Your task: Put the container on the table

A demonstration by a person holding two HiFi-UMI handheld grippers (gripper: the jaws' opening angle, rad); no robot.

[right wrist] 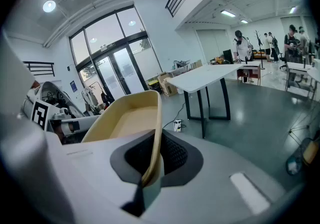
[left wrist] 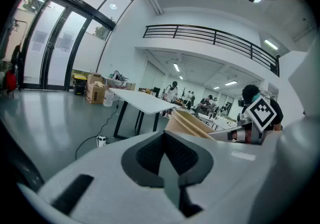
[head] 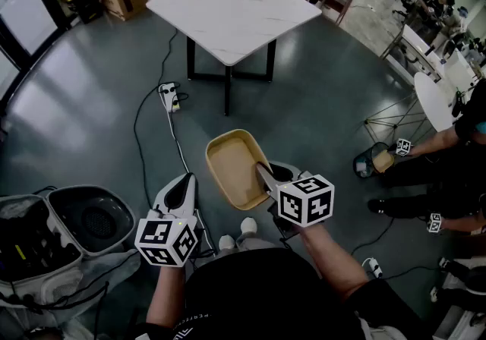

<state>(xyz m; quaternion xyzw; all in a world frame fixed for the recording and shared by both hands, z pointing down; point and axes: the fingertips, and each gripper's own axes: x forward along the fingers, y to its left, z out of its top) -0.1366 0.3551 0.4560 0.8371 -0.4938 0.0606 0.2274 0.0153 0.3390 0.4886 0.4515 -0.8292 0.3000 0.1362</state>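
The right gripper [right wrist: 149,170] has its jaws clamped on one long wall of the tan, shallow, rounded-rectangular container [right wrist: 131,117], seemingly of plastic; the wall stands edge-on between the pads and the open tray reaches out ahead of the jaws. The left gripper [left wrist: 167,154] has its jaws together with nothing between them. It hangs just beside the right one and does not touch the container.

In the head view the container is in the air over the grey floor [head: 91,111], in front of the person and well apart from the white, marble-patterned square table on black legs [head: 228,12]. The table's near corner points towards the person, and nothing shows on its top.

So, as I judge it, the pick-up is done and the container is securely held, but the placing is not. What is left is to carry it across the floor to the table, lower it flat onto the top inside the near edges, and open the right jaws to let it go.
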